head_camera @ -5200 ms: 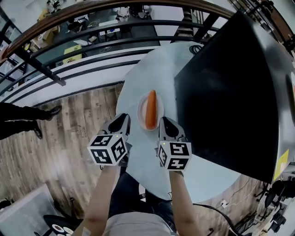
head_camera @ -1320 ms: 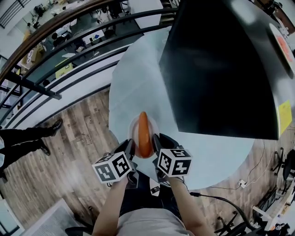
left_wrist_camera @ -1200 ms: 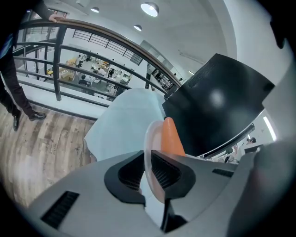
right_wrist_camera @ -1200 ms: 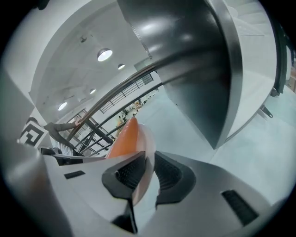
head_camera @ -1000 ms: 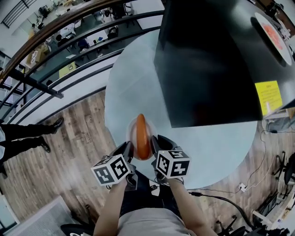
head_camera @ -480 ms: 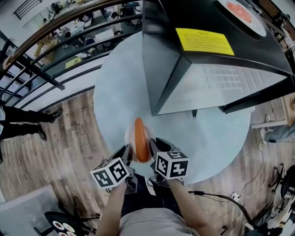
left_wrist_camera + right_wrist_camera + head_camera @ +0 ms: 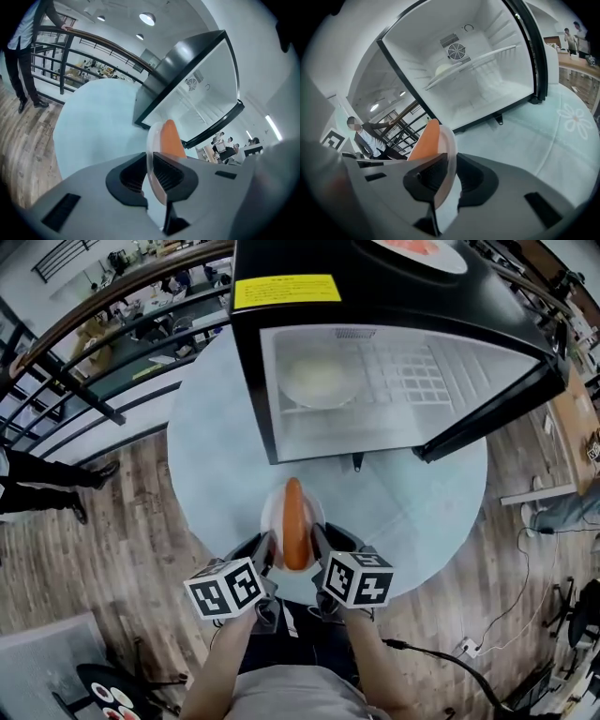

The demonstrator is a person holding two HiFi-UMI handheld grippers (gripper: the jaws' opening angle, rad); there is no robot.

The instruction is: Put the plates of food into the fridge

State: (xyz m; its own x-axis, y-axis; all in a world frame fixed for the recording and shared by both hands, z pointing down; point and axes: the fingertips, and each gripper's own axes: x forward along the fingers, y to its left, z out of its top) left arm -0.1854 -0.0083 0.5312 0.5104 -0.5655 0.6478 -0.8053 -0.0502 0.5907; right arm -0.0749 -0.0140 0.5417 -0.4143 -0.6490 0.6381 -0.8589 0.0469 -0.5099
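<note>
Carrying step: the small round white plate (image 7: pixel 313 509) bearing the long orange carrot (image 7: pixel 294 535) hangs over the near edge of the round pale-blue table (image 7: pixel 202 446), just in front of the open black fridge (image 7: pixel 251 381). As I judge it, the plate must now go forward and in, kept level so that the carrot does not roll.
Left gripper (image 7: pixel 149 174): the jaws are narrow, with the pads pinching the plate's left rim.
Plate contents: one carrot lies lengthwise, its tip towards the fridge.
Right gripper (image 7: pixel 449 176): the jaws are narrow and clamped on the opposite rim. Both grippers should advance together, or the plate may tip or twist out of one grip.
Fridge shelf, left part: a white dish of pale food (image 7: pixel 319 381) sits on the white wire shelf (image 7: pixel 422 371).
Fridge shelf, right part: the wire is bare, which makes it the likelier landing spot.
Fridge floor: it looks bare in the right gripper view.
Fridge door (image 7: pixel 487 418): it stands open at the right, so keep the right gripper clear of its edge.
Fridge top: a plate with something orange-red (image 7: pixel 412 247) is cut off by the frame.
</note>
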